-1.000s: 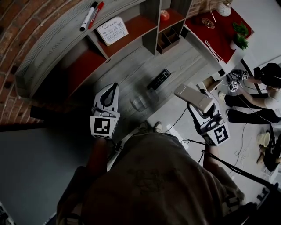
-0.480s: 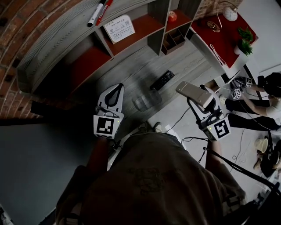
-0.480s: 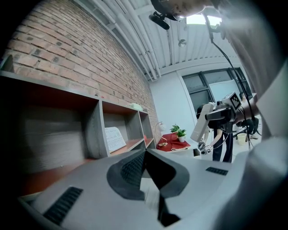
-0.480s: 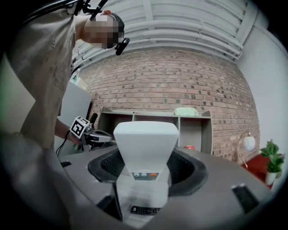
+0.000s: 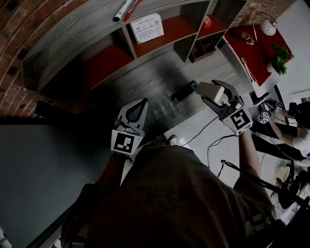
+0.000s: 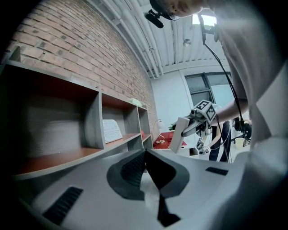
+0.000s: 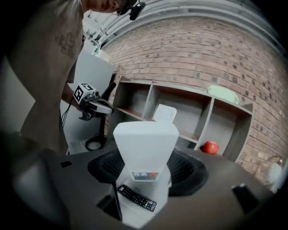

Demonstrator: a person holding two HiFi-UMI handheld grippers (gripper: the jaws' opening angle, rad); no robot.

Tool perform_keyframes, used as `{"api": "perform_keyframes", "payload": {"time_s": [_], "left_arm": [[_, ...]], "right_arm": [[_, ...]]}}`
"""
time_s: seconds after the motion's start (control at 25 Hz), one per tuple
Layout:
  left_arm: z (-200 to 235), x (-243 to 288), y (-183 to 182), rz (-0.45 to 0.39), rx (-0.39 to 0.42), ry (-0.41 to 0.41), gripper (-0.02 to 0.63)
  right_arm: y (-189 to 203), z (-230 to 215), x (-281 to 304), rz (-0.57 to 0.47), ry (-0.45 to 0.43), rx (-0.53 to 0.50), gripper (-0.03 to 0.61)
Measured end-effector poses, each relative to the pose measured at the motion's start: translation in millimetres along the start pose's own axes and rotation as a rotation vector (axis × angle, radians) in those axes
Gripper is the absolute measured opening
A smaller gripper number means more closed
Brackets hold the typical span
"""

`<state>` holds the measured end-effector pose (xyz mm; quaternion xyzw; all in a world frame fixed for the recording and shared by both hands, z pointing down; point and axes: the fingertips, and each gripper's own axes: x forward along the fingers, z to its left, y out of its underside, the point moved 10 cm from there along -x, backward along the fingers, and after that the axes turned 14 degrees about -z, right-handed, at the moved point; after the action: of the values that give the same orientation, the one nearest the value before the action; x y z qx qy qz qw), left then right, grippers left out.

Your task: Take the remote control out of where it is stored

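My right gripper [image 5: 216,93] is shut on a white remote control [image 5: 208,90], which it holds in the air above the grey table [image 5: 145,82]. In the right gripper view the white remote [image 7: 146,146] stands up between the jaws of this gripper [image 7: 146,167]. A black remote [image 5: 184,90] lies flat on the table just left of it, and the black remote [image 7: 137,197] shows below the white one. My left gripper [image 5: 140,103] is shut and empty, its tips meeting [image 6: 145,155]. A clear plastic holder [image 5: 164,109] sits between the grippers.
A grey shelf unit with red boards [image 5: 160,34] holds a paper card [image 5: 147,26], markers [image 5: 127,7] on top and a red ball [image 7: 209,147]. A red-topped side table [image 5: 256,53] with a plant [image 5: 280,52] stands at right. A person [image 5: 300,133] sits on the floor.
My right gripper has carried the white remote forward and up, close to the black remote. The left gripper edged forward too. The head camera has turned.
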<state>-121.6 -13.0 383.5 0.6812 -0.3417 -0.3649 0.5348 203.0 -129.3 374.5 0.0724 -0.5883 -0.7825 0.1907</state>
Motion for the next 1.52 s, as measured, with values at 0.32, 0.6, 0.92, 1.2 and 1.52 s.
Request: {"api": "perform_keyframes", "payload": {"time_s": [0.32, 0.6, 0.92, 1.2, 1.52], "left_arm": [[-6.8, -7.1, 6.6, 0.050, -0.004, -0.005, 0.011], [-11.4, -11.7, 13.0, 0.090, -0.021, -0.029, 0.011], [-14.5, -18.5, 19.9, 0.144, -0.031, -0.057, 0.011], [-13.9, -20.2, 23.2, 0.169, -0.035, -0.075, 0.011], [-15.0, -25.2, 29.6, 0.199, -0.049, -0.103, 0.011]], "right_arm": [[53.1, -27.5, 67.1, 0.167, -0.234, -0.110, 0.295], [112.4, -40.3, 121.9, 0.424, -0.494, -0.276, 0.295], [164.7, -24.0, 180.6, 0.637, -0.805, -0.448, 0.295], [195.9, -3.7, 211.1, 0.752, -0.967, -0.514, 0.295], [232.6, 9.1, 231.8, 0.834, -1.034, -0.520, 0.295]]}}
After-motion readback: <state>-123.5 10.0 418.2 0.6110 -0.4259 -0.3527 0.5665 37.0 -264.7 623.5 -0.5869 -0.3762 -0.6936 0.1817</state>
